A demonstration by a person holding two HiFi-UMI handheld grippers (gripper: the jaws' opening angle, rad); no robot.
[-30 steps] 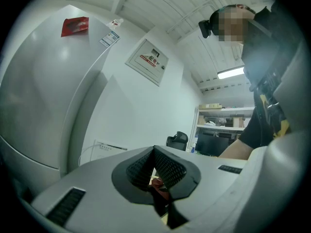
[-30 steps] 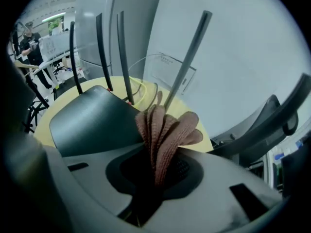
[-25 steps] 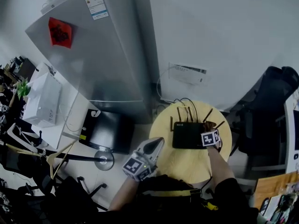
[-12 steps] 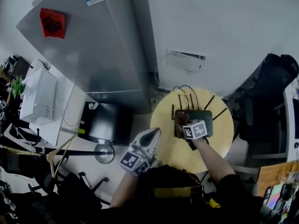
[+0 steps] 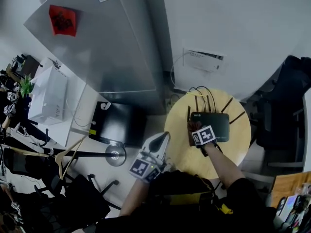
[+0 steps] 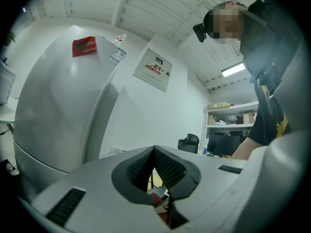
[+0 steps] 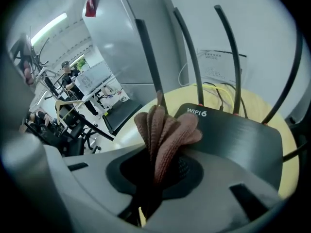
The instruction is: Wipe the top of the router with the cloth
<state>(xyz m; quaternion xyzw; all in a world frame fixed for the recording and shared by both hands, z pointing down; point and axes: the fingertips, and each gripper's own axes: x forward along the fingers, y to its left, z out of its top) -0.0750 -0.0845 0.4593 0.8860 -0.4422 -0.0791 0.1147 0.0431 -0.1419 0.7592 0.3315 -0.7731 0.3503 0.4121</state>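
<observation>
A black router (image 5: 216, 125) with several upright antennas lies on the round yellow table (image 5: 228, 152). In the right gripper view its top (image 7: 238, 135) shows a "WIFI 6" mark near the left corner. My right gripper (image 5: 197, 129) is shut on a folded brown cloth (image 7: 165, 130), and the cloth rests on the router's left end. The cloth (image 5: 194, 126) shows just ahead of the marker cube. My left gripper (image 5: 164, 136) hangs off the table's left edge, away from the router, its jaws (image 6: 154, 152) shut with nothing in them.
A silver refrigerator (image 5: 107, 47) stands to the left of the table, with a black box (image 5: 116, 125) on the floor below it. Cables (image 5: 201, 92) trail behind the router toward a wall panel (image 5: 204, 61). A black chair (image 5: 291, 106) is at the right.
My right gripper has carried the cloth from the router's right end across its top to the left end. The left gripper has stayed beside the table.
</observation>
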